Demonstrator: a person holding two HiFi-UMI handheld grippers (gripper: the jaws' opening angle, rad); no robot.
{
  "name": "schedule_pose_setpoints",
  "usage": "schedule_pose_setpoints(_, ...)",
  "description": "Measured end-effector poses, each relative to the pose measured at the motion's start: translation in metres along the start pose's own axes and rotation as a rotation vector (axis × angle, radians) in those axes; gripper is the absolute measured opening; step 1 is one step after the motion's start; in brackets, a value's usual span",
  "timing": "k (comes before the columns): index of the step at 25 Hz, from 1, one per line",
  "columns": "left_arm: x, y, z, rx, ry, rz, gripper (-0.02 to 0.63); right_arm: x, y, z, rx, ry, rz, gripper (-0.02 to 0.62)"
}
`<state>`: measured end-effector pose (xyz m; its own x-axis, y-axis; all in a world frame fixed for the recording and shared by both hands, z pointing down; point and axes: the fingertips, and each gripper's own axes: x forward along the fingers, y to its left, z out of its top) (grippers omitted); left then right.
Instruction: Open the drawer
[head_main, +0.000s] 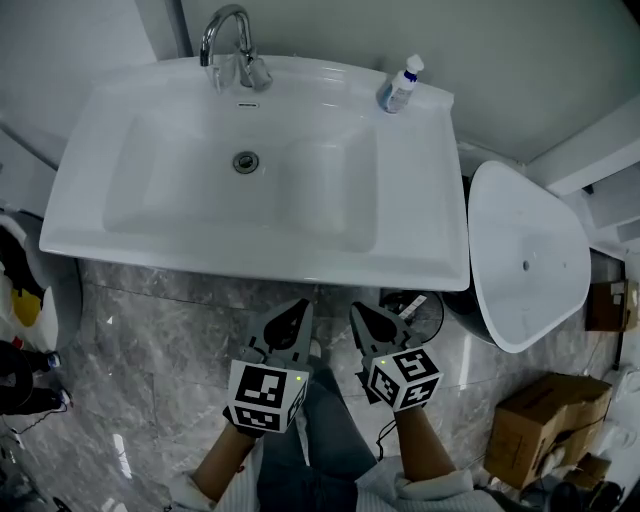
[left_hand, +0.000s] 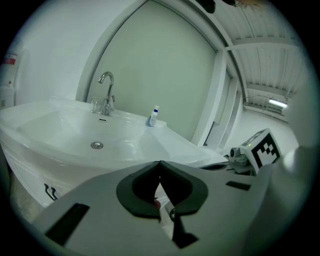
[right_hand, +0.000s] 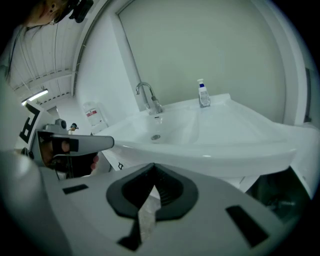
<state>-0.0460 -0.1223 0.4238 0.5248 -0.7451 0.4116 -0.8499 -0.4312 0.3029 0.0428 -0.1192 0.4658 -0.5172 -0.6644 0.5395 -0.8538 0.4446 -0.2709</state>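
Your left gripper (head_main: 298, 312) and right gripper (head_main: 361, 314) are both closed and empty. The drawer (left_hand: 34, 181) lies ahead of the fingertips and lower, under the sink (head_main: 120, 240). Spread one pair, catch its front edge squarely, then pull straight back.

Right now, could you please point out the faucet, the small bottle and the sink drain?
faucet (head_main: 243, 68), head view, on its base.
small bottle (head_main: 397, 92), head view, on its body.
sink drain (head_main: 246, 161), head view, on its metal centre.
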Motion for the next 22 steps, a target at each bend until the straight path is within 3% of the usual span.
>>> schedule_pose_setpoints(8,0.009,0.019,-0.051,-0.036,0.013,0.000,0.017,0.034,-0.017,-0.043,-0.043,0.014,-0.062,0.009)
schedule_pose_setpoints(17,0.026,0.036,-0.091,-0.018,0.030,-0.012,0.017,0.078,-0.038,-0.083,-0.097,0.046,-0.122,0.011)
schedule_pose_setpoints(22,0.033,0.041,-0.111,-0.032,0.038,-0.023,0.017,0.097,-0.053,-0.104,-0.093,0.083,-0.146,0.042)
